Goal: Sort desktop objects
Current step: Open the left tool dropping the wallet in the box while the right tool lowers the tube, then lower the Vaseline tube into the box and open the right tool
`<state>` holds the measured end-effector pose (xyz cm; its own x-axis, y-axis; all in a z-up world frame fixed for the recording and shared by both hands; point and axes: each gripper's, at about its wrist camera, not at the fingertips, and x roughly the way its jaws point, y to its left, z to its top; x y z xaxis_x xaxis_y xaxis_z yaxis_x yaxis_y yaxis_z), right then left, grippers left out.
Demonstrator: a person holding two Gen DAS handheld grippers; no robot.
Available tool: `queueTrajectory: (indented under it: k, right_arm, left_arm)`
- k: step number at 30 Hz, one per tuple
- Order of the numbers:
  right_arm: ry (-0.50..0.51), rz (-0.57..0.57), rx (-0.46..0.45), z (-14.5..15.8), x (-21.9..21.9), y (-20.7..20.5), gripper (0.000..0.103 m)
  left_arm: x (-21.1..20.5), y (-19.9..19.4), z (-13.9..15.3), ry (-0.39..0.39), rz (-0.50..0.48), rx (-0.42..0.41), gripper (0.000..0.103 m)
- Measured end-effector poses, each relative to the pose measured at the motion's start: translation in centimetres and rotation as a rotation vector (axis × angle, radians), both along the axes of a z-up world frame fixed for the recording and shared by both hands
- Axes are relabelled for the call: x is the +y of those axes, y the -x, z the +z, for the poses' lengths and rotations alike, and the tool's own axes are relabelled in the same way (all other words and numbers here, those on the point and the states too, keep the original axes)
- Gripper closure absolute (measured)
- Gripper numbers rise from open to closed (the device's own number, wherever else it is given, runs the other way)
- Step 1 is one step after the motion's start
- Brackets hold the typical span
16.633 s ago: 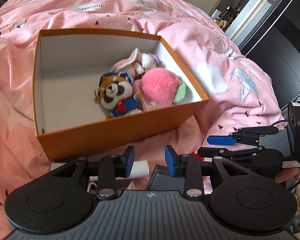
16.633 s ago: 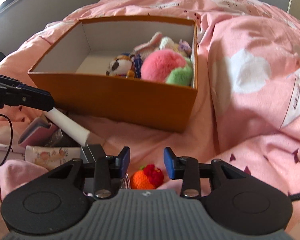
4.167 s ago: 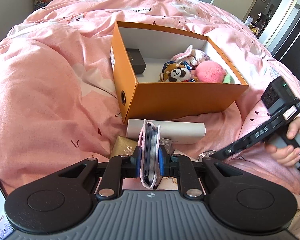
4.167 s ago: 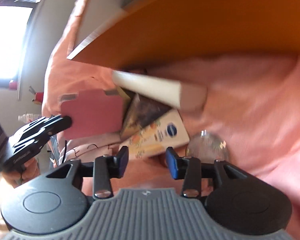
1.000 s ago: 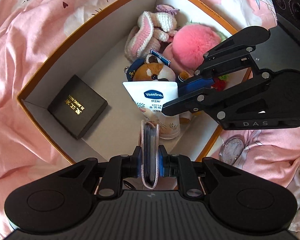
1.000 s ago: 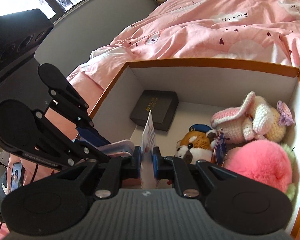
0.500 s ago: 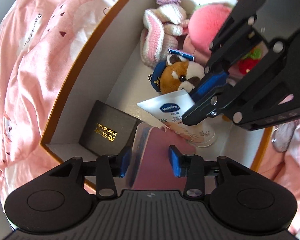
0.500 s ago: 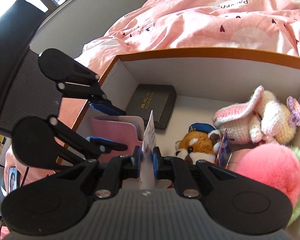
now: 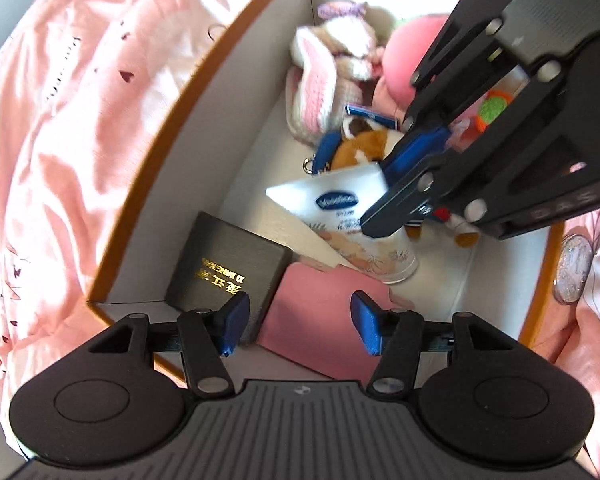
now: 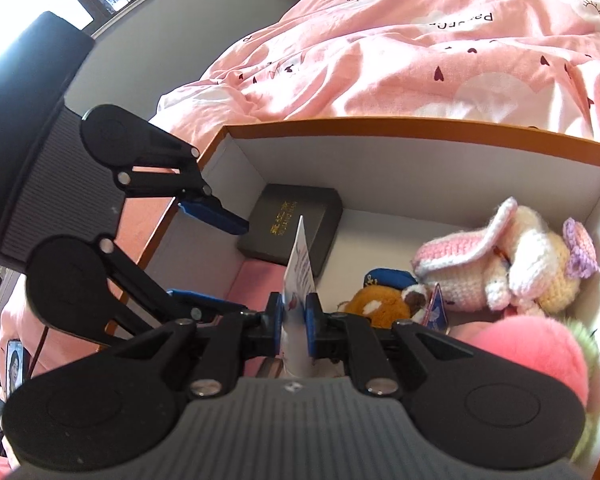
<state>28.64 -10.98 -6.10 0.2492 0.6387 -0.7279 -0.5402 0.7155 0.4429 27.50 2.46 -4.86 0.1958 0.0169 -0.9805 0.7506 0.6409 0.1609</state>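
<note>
An orange box [image 9: 172, 136] with white inner walls lies on the pink bed. My left gripper [image 9: 298, 328] is open above a pink card holder [image 9: 320, 320] that lies flat on the box floor beside a black gift box [image 9: 224, 268]. My right gripper [image 10: 294, 316] is shut on a white Vaseline tube [image 9: 340, 216], held inside the box over the floor; the tube shows edge-on in the right wrist view [image 10: 300, 264]. The left gripper also shows in the right wrist view [image 10: 220, 256].
Plush toys fill the box's far end: a crocheted rabbit [image 10: 512, 256], a brown bear [image 10: 384, 300] and a pink fluffy ball [image 10: 540, 356]. A round clear lid [image 9: 574, 268] lies on the bedding outside the box. A phone [image 10: 16, 364] lies at the left.
My left gripper has opened wider and the pink card holder now lies flat on the box floor. My right gripper has kept hold of the tube and shifted slightly.
</note>
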Motion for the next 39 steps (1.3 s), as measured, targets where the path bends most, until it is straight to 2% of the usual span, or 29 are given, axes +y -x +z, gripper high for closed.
queueTrajectory:
  k: [2,4,6,11,15,18,20,23,28,31,39]
  right_arm:
    - [-0.001,0.003,0.000,0.0,0.1,0.0,0.090]
    - [-0.011,0.008,0.015,0.0,0.2,0.0,0.090]
    - [-0.021,0.014,0.041,-0.1,0.1,0.0,0.089]
    - [-0.025,0.024,0.054,0.0,-0.6,0.3,0.090]
    - [-0.081,0.047,0.036,1.8,-1.3,0.3,0.090]
    - [-0.161,0.091,0.100,2.4,-0.8,-0.3,0.090]
    - [-0.180,0.122,0.130,2.2,0.3,-0.6,0.090]
    - [-0.180,0.129,0.179,0.9,2.2,-1.3,0.090]
    - [-0.189,0.133,0.266,-1.5,4.3,-2.4,0.090]
    - [-0.187,0.108,0.278,-2.2,4.8,-3.0,0.089]
    - [-0.040,0.077,0.232,-3.6,6.6,-2.8,0.084]
  left_arm:
    - [-0.2,0.2,0.4,0.008,0.004,-0.001,0.041]
    - [-0.1,0.0,0.3,-0.005,0.026,0.010,0.055]
    - [-0.2,0.2,0.1,-0.012,0.050,0.004,0.061]
    - [1.0,0.9,1.9,0.046,0.172,-0.081,0.061]
    - [2.9,2.0,4.7,0.132,0.305,-0.175,0.061]
    - [4.9,2.9,6.2,0.178,0.404,-0.227,0.061]
    - [5.3,3.2,6.4,0.190,0.459,-0.247,0.061]
    - [6.4,4.5,6.9,0.210,0.516,-0.251,0.061]
    - [7.2,5.8,6.5,0.234,0.554,-0.248,0.061]
    - [7.7,6.3,6.4,0.253,0.570,-0.241,0.061]
    - [8.7,6.5,5.4,0.293,0.626,-0.222,0.061]
